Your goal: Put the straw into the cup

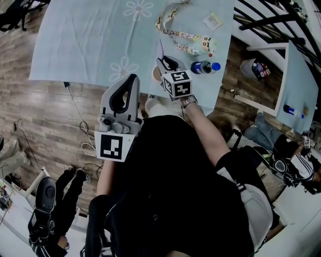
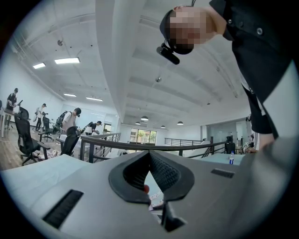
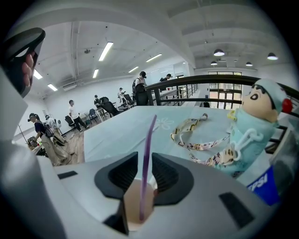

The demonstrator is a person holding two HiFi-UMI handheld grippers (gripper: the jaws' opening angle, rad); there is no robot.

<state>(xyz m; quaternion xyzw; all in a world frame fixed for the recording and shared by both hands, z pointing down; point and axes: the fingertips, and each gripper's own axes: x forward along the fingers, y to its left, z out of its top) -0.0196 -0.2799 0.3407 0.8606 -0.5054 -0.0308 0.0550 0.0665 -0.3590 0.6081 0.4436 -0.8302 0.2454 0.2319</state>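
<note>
Table (image 1: 85,40): a big table with a pale blue cloth (image 1: 70,55) spread over its top.
Cloth: it has white flowers (image 1: 139,8) printed on it, and some creases.
Strap (image 1: 173,30): a long patterned strap lies in loops near the right edge, and one end reaches the doll.
Doll (image 1: 205,44): a small soft doll in pale blue lies close to the right edge.
Packet (image 1: 213,21): a small flat packet lies by the right edge, farther back than the doll.
Bottle (image 1: 204,67): a dark bottle with a blue cap lies on its side, nearer the front edge than the doll.
Cup (image 3: 140,200): a cup stands near the front edge, left of the bottle.
</note>
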